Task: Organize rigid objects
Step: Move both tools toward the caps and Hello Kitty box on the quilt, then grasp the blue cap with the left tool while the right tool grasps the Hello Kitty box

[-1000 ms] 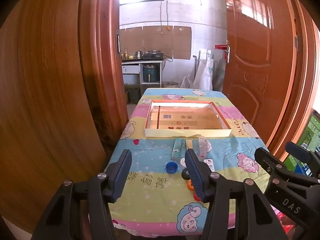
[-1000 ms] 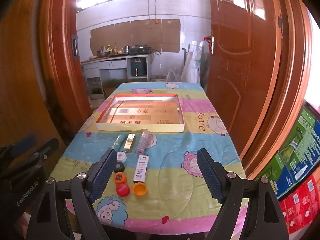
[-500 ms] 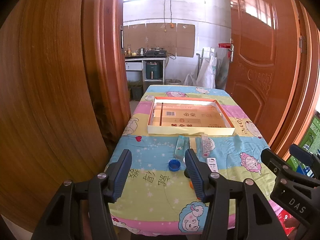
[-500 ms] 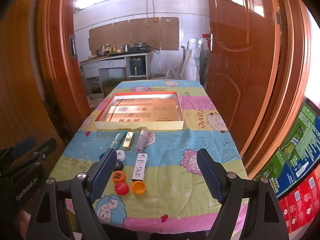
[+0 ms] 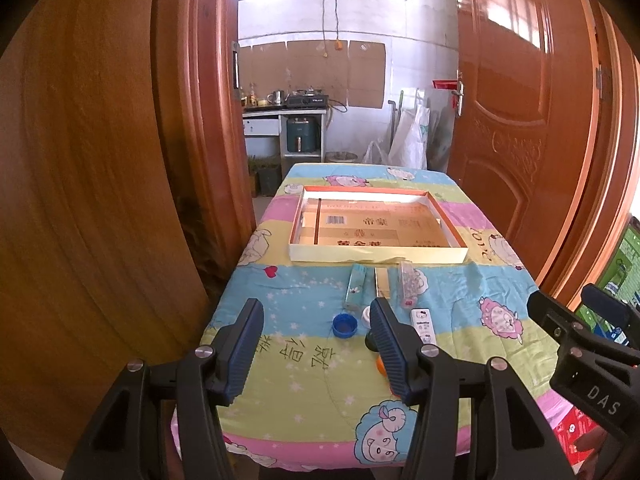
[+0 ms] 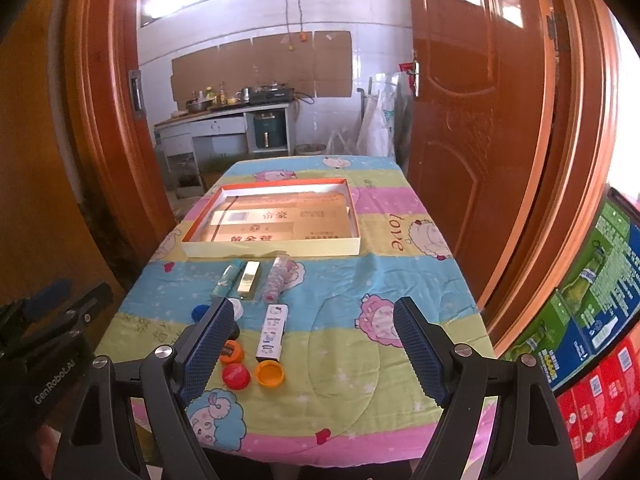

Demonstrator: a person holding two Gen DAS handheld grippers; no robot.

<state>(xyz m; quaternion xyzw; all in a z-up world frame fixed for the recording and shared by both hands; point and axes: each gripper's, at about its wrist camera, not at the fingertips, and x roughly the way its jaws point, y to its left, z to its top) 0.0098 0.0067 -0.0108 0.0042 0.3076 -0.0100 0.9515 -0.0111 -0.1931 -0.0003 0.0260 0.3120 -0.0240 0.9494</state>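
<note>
A shallow open box (image 5: 378, 256) (image 6: 276, 249) with an orange inner rim lies on the table's middle. In front of it lie a teal tube (image 6: 226, 279), a gold bar (image 6: 249, 274), a clear beaded tube (image 6: 276, 276) and a white Hello Kitty box (image 6: 273, 332). Bottle caps lie near: blue (image 5: 344, 325), orange (image 6: 269, 373), red (image 6: 236, 376) and others partly hidden. My left gripper (image 5: 316, 354) is open and empty above the table's near edge. My right gripper (image 6: 314, 354) is open and empty, also above the near edge.
The table (image 5: 296, 392) wears a colourful cartoon cloth. Wooden door leaves (image 5: 100, 200) (image 6: 480, 140) flank it closely on both sides. Printed cartons (image 6: 592, 312) stand at the right. A kitchen counter (image 6: 224, 120) is beyond the doorway.
Both grippers have tilted up and drawn back slightly, so the table sits lower and farther in both views. Nothing on the table has moved.
</note>
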